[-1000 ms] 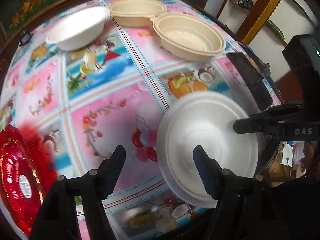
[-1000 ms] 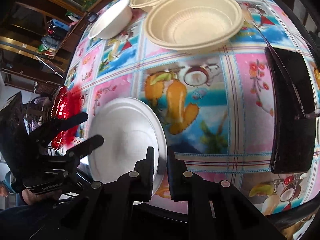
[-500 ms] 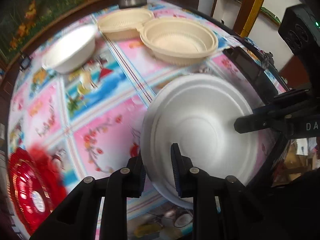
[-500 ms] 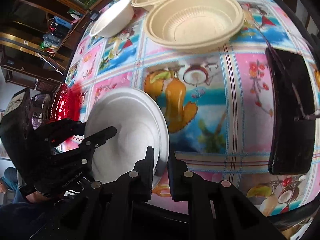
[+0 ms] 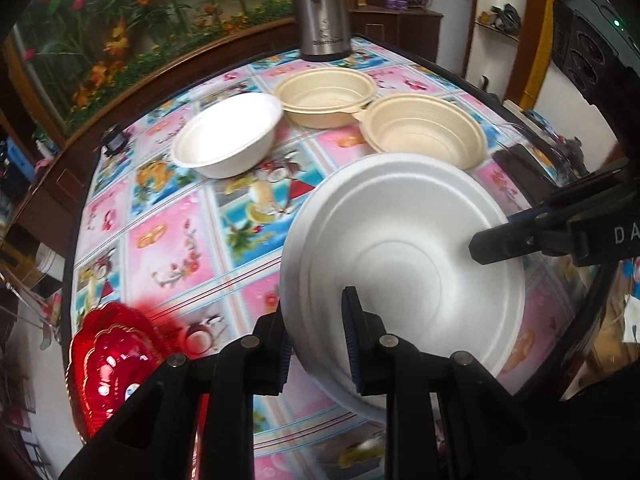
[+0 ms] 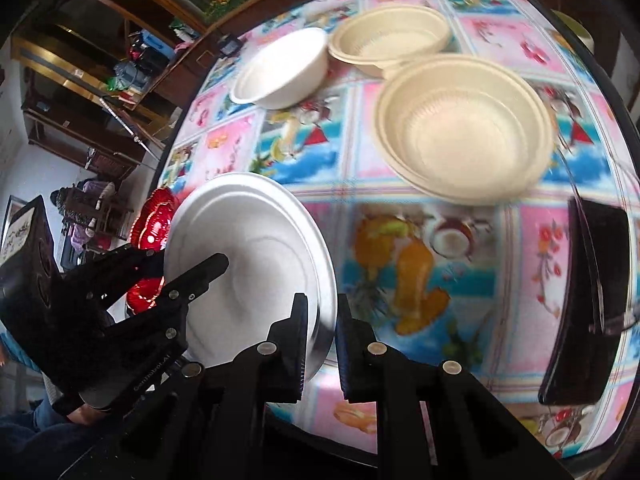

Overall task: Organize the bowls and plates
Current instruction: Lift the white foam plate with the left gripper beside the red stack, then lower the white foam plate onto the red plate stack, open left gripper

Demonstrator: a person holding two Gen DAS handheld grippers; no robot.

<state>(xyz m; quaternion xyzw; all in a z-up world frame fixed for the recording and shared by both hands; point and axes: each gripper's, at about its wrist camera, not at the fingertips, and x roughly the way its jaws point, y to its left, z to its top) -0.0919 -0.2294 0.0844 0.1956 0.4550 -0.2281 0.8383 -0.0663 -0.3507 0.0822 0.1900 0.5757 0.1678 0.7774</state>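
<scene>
The white foam plate (image 5: 404,256) occupies the lower centre-right of the left wrist view, raised off the table (image 5: 180,240) and tilted, its concave face turned toward that camera. It is round, so no long axis applies; concentric moulded rings mark its matte surface. The left hand-held gripper (image 5: 316,340) is clenched on the plate's near rim, one finger on each face. The right hand-held gripper (image 6: 322,328), at lower centre of the right wrist view, is likewise clenched on the opposite rim, the plate's edge passing between its fingers.

In the upper centre of the left wrist view sit a white foam bowl (image 5: 228,136) and two beige ribbed plastic bowls (image 5: 326,98) (image 5: 424,134), all upright, openings upward; the two beige rims touch. A glossy red scalloped plate (image 5: 110,360) lies at lower left. A steel flask (image 5: 324,8) stands at the table's far edge. The tablecloth is glossy, patterned in pink and blue squares. A dark phone (image 6: 584,308) lies at right in the right wrist view.
</scene>
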